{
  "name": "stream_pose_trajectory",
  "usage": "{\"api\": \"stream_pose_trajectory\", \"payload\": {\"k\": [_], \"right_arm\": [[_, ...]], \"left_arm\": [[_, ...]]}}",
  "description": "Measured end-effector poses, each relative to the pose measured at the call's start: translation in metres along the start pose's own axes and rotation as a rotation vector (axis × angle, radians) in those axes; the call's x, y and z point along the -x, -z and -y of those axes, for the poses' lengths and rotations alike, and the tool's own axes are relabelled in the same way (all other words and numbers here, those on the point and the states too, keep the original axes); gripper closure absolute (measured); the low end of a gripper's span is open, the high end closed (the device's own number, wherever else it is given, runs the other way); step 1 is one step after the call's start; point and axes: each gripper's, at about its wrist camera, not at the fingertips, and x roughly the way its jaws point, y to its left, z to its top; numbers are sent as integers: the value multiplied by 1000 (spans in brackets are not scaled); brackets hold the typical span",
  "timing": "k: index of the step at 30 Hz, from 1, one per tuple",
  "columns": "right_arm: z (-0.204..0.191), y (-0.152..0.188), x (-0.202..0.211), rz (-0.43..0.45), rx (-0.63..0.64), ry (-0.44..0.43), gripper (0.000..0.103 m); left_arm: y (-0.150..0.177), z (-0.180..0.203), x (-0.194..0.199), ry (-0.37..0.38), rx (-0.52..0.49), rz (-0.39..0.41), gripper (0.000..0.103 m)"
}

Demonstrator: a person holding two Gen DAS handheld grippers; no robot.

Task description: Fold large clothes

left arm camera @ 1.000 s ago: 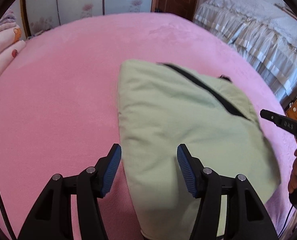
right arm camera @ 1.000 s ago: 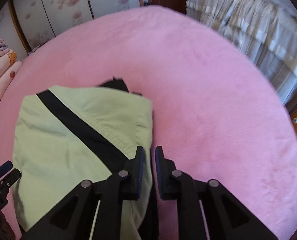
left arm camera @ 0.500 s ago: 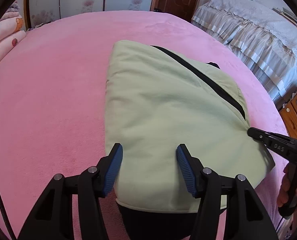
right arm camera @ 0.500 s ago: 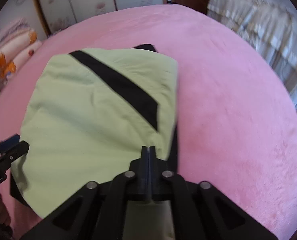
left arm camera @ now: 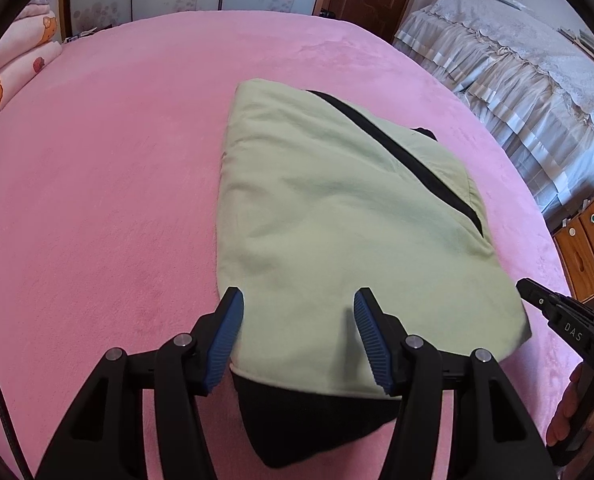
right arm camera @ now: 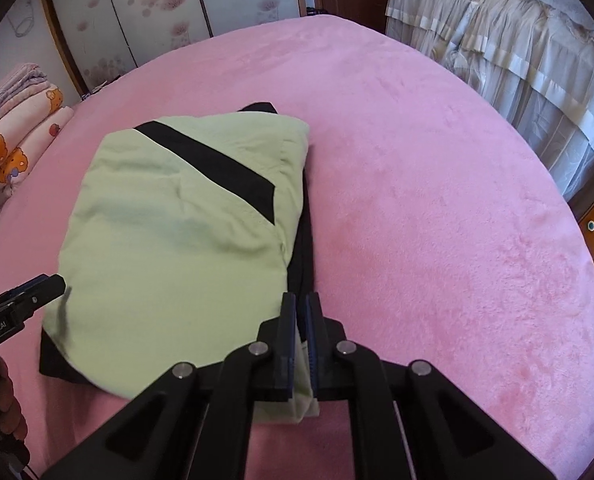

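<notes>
Lying folded on the pink bed (left arm camera: 97, 200), the pale green garment (left arm camera: 337, 220) with a black diagonal stripe (right arm camera: 217, 164) sits just ahead of both grippers, black fabric showing under its near edge. From the left gripper (left arm camera: 297, 332), its jaws standing wide and gripping nothing, the garment stretches toward 12 o'clock. At the garment's near corner the right gripper (right arm camera: 301, 332) has narrow jaws just opening, a strip of green cloth between them. Stacked blankets (right arm camera: 13, 136) lie at 10 o'clock.
</notes>
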Motion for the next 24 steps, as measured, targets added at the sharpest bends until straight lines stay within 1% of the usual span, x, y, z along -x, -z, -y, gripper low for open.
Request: {"api": "stream_pose_trajectory", "payload": {"k": [3, 4, 6, 7, 8, 9, 10, 12, 13, 15, 16, 19, 20, 21, 22, 23, 24], "right_arm": [[-9, 3, 11, -6, 7, -23, 95], [-13, 5, 16, -10, 7, -34, 93], [-17, 8, 24, -6, 6, -51, 81], [-20, 11, 31, 1, 8, -60, 77], [-21, 13, 36, 7, 13, -66, 71], [-25, 16, 42, 14, 19, -69, 68], [-28, 18, 49, 22, 26, -75, 67], [-34, 23, 59, 31, 42, -85, 65], [-37, 26, 64, 36, 47, -91, 64], [-42, 29, 74, 43, 61, -105, 57], [-44, 31, 79, 50, 72, -108, 55], [-51, 33, 95, 82, 119, -86, 50], [-53, 32, 100, 92, 134, -77, 47], [-53, 31, 103, 97, 140, -69, 39], [-52, 30, 106, 99, 142, -66, 34], [-52, 28, 108, 95, 147, -76, 28], [-51, 25, 110, 87, 156, -92, 28]], "left_arm": [[4, 3, 17, -1, -3, 5, 47], [6, 4, 22, 2, -3, 5, 47], [13, 5, 35, 3, 1, 2, 46], [16, 6, 40, 5, 1, -1, 46], [19, 6, 45, 6, 0, -2, 45], [23, 7, 52, 7, 2, -3, 45], [27, 7, 57, 7, 3, -4, 45], [35, 7, 67, -4, 4, -9, 40], [38, 7, 72, -9, 5, -10, 39], [44, 6, 82, -3, 5, -21, 38], [46, 6, 85, -1, 4, -27, 38], [52, 7, 98, 15, -8, -29, 38], [52, 8, 102, 15, -15, -26, 37], [51, 9, 106, 11, -24, -24, 31], [49, 10, 109, 10, -29, -23, 27], [46, 11, 112, 12, -34, -19, 20], [42, 11, 114, 16, -40, -20, 18]]}}
